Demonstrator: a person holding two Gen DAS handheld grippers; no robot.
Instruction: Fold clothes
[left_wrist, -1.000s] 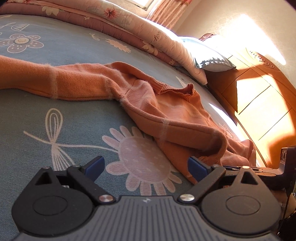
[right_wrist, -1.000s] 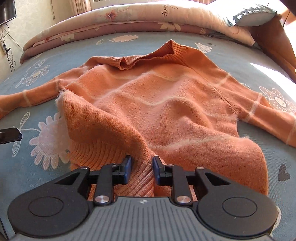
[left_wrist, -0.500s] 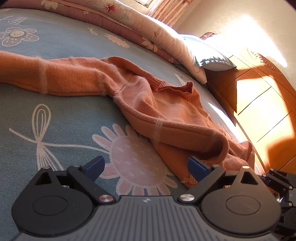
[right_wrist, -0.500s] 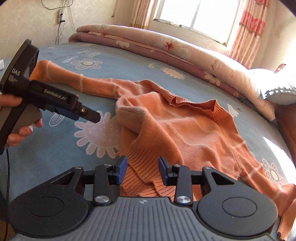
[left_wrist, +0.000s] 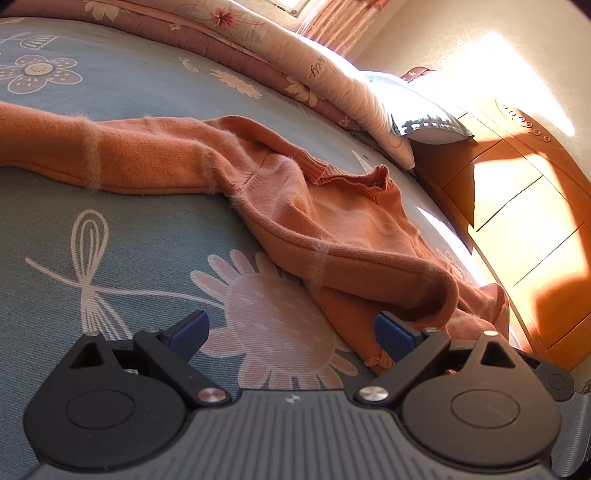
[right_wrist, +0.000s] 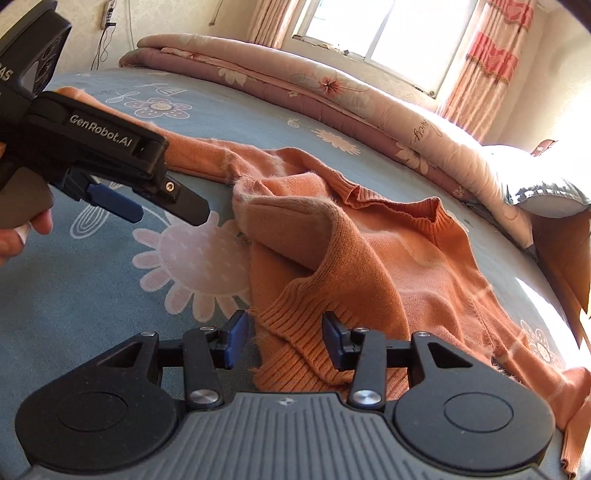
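An orange knit sweater (right_wrist: 373, 258) lies rumpled on the blue flowered bedsheet (right_wrist: 92, 306), its lower left part folded back over the body. One sleeve (left_wrist: 122, 155) stretches off to the left. My right gripper (right_wrist: 285, 341) is open, with the ribbed hem (right_wrist: 295, 332) lying loose between its blue pads. My left gripper (left_wrist: 290, 330) is open wide and low over the sheet, its right pad close to the sweater's folded edge (left_wrist: 369, 258). In the right wrist view a hand holds the left gripper (right_wrist: 170, 218) just left of the folded-over corner, with nothing in it.
A rolled pink floral quilt (right_wrist: 332, 92) runs along the far side of the bed, with a grey pillow (right_wrist: 546, 195) at its right end. A wooden headboard (left_wrist: 524, 221) borders the right side. Behind are a window (right_wrist: 388, 33) and curtains (right_wrist: 491, 66).
My right gripper's jaws have spread from nearly shut on the hem to open, and its view has swung left toward the left gripper. The left gripper has barely moved.
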